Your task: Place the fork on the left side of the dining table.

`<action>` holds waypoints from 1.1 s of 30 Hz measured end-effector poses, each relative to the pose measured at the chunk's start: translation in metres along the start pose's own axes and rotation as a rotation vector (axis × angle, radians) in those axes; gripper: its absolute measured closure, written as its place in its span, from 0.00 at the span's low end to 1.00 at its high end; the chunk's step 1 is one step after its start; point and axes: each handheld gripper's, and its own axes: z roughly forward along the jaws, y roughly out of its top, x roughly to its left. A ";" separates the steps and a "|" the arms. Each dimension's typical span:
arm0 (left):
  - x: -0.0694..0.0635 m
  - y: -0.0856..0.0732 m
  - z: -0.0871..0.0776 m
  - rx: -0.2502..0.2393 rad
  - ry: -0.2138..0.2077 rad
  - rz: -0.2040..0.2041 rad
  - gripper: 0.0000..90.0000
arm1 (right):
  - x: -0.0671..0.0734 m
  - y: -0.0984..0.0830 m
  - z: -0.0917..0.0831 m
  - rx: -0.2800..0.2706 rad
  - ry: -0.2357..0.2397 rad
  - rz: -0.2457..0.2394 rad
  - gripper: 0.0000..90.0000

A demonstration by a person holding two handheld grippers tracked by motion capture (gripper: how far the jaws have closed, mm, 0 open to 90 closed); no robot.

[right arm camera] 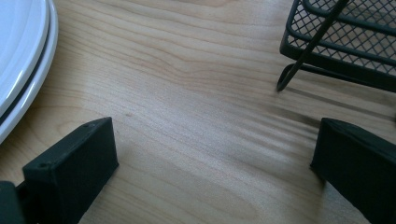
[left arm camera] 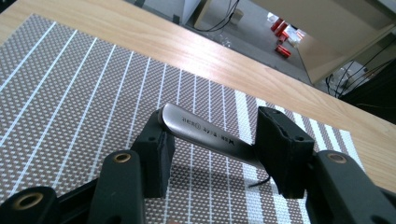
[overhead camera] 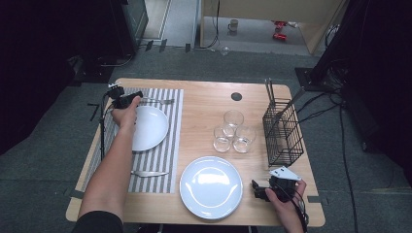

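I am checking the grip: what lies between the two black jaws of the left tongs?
In the left gripper view, the shiny metal cutlery handle lies between them, over the brown striped placemat.

A light wooden bench with rounded corners is standing on grey carpeted floor. Dark cabinets or equipment are sitting in shadow at far left. Black cables are trailing across the carpet at right. Beyond, a pale smooth floor is catching brighter light, carrying a small mug and red objects.
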 end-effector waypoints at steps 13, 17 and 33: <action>-0.002 0.001 0.001 0.046 0.078 0.008 0.42 | 0.000 0.000 0.000 0.000 0.000 0.000 0.00; -0.002 0.002 0.001 0.032 0.083 0.028 0.35 | 0.000 0.000 0.000 0.000 0.000 0.000 0.00; -0.011 0.004 -0.011 0.023 0.036 0.076 0.20 | 0.000 0.000 0.000 0.000 0.000 0.000 0.00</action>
